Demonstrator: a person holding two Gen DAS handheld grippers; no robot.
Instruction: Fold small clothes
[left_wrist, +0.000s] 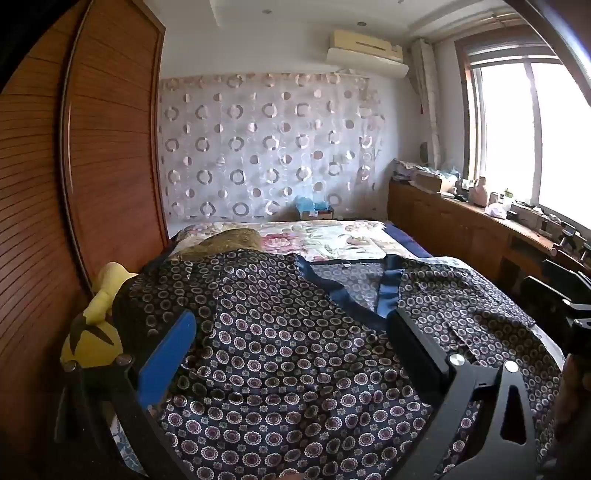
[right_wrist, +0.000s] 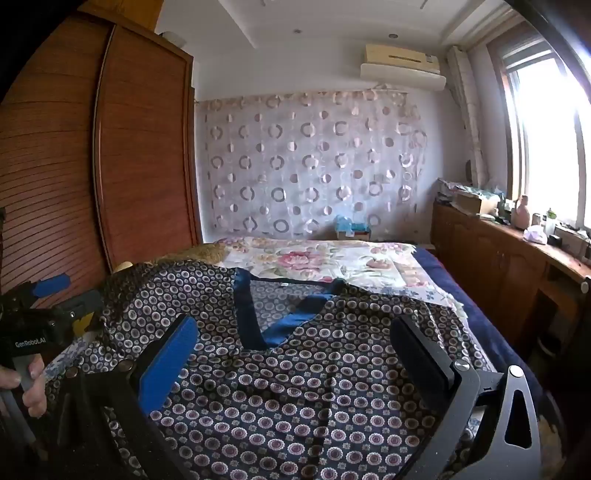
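A dark navy garment printed with small purple and white rings, trimmed with a plain blue satin V-neck band (left_wrist: 295, 350), lies spread flat over the near end of the bed (left_wrist: 413, 243), its neckline pointing toward the far end. Beyond it the bed carries a cream floral-print cover (left_wrist: 332, 236), and a mottled olive-brown cushion (left_wrist: 225, 240) sits at the garment's far left edge. A yellow plush toy with dark markings (left_wrist: 99, 314) rests at the bed's left edge, partly tucked under the garment, beside the reddish-brown wooden slatted wardrobe (left_wrist: 110, 147).

The left gripper (left_wrist: 291, 328) hovers over the garment's left half with its jaws spread wide and nothing between them; the blue pad of one finger (left_wrist: 170, 354) sits above the cloth. The right gripper (right_wrist: 295, 332) hangs over the neckline area, jaws likewise fully apart and empty, with the blue V-neck band showing between the fingers. In the right wrist view, the person's hand (right_wrist: 26, 384) holding the left gripper's handle shows at the left edge.
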